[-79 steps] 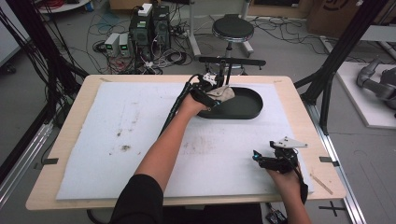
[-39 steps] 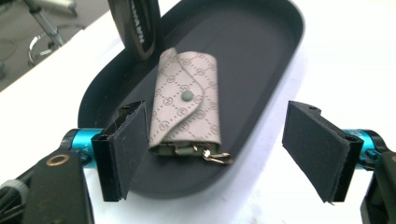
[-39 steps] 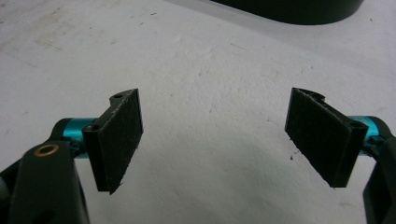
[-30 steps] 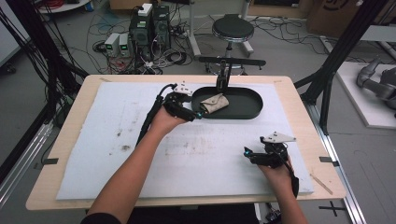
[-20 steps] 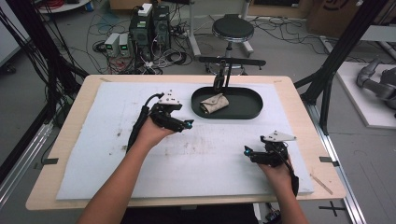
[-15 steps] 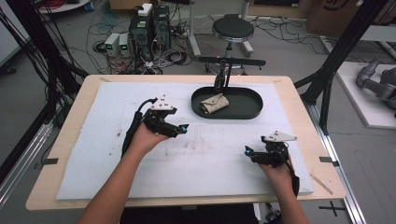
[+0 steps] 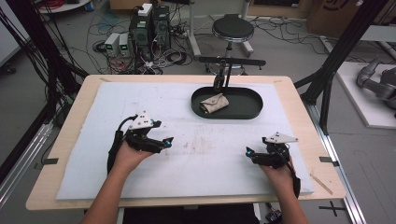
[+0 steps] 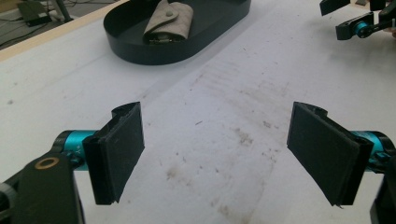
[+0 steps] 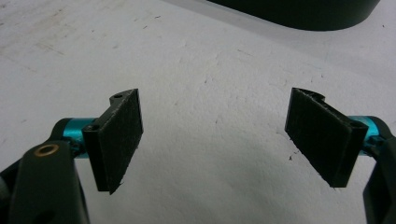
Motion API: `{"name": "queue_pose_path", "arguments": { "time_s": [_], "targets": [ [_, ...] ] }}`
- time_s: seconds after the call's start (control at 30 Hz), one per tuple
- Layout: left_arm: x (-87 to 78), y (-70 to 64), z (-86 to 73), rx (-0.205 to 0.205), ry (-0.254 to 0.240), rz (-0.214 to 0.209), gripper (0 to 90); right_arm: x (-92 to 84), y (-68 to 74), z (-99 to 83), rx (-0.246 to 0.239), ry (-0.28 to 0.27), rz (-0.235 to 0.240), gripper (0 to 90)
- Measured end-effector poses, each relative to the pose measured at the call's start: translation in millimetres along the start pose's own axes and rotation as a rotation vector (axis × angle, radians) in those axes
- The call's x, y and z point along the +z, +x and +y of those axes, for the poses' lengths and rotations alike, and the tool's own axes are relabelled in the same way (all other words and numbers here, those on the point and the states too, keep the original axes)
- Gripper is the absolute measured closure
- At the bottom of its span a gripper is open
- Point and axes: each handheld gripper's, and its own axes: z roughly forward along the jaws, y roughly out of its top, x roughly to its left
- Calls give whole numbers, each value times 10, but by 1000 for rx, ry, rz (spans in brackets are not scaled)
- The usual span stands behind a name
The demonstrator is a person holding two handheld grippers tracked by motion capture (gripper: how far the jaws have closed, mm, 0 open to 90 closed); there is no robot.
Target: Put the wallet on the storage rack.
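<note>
- While both grippers rest low over the white mat, the beige folded pouch lies inside the black oval tray at the far side of the table, toward the tray's left end.
- In the left gripper view, the pouch shows a snap button on its flap and sits well apart from the jaws, up ahead in the tray.
- Left gripper sits at the near left of the mat, pointing toward the middle; its jaws have just been opening and now stand wide apart with nothing between them, only stained mat below.
- Right gripper sits at the near right of the mat, pointing left; its jaws likewise stand wide apart and hold nothing, with bare mat between the pads.
- A curved edge of the tray crosses the top of the right gripper view.
- From the left gripper's camera, the right gripper appears at the upper right corner, well apart from the left one.
</note>
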Motion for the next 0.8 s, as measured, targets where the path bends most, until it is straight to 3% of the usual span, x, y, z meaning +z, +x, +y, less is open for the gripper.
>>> {"name": "queue_pose_path", "arguments": {
  "time_s": [0.1, 0.27, 0.5, 0.8],
  "targets": [
    [-69, 1, -115, -16, -18, 12, 189, -9, 1, -9, 1, -3, 0, 195],
    [-186, -26, -285, -79, -68, 17, 189, -8, -12, -15, -6, -3, 3, 195],
    [-251, -66, -402, -63, -68, 28, 189, 11, -10, 0, 2, 0, 1, 195],
    [-282, -64, -493, -78, -67, 57, 180, 55, 81, 58, -13, 0, 17, 195]
  ]
}}
